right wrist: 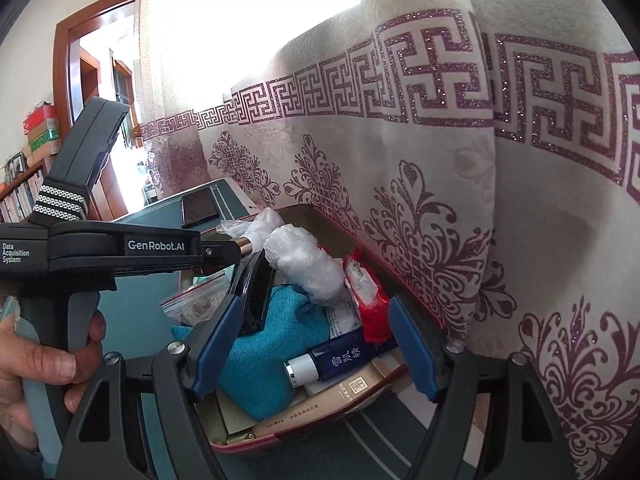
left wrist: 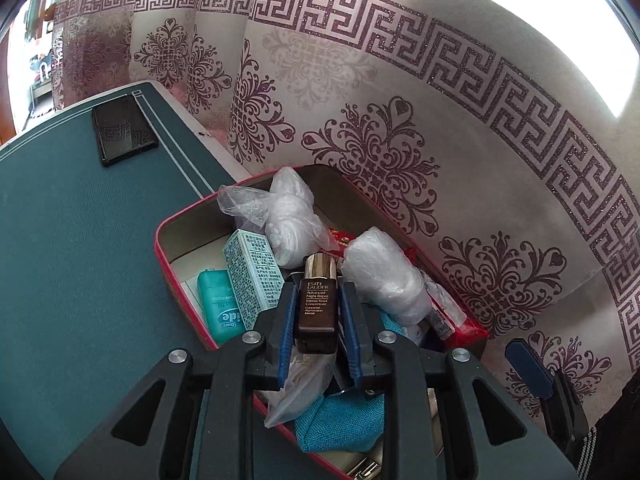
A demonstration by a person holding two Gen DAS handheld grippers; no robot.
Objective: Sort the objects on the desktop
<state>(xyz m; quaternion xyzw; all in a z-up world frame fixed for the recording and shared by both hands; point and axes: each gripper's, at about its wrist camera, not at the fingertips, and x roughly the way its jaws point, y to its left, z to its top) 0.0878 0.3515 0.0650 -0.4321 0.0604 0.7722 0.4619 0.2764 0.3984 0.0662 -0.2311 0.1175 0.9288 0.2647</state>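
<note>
A big patterned curtain (left wrist: pixel 400 120) hangs close behind the red box (left wrist: pixel 162 236), which sits at the far edge of the green table (left wrist: pixel 80 260), and the table lies bare to the left of the jaws, up to a black phone (left wrist: pixel 122 134). The box is packed full with plastic bundles (left wrist: pixel 292 220), a teal cloth pouch (right wrist: pixel 272 344), a blue bottle (right wrist: pixel 344 360) and small cartons, so little room is left inside. The left gripper (left wrist: pixel 318 304) hangs over the box with its jaws close together around a small brown bottle (left wrist: pixel 318 308), though I cannot tell if the pads press it, while the right gripper (right wrist: pixel 316 344) has its jaws wide apart over the box, holding nothing.
</note>
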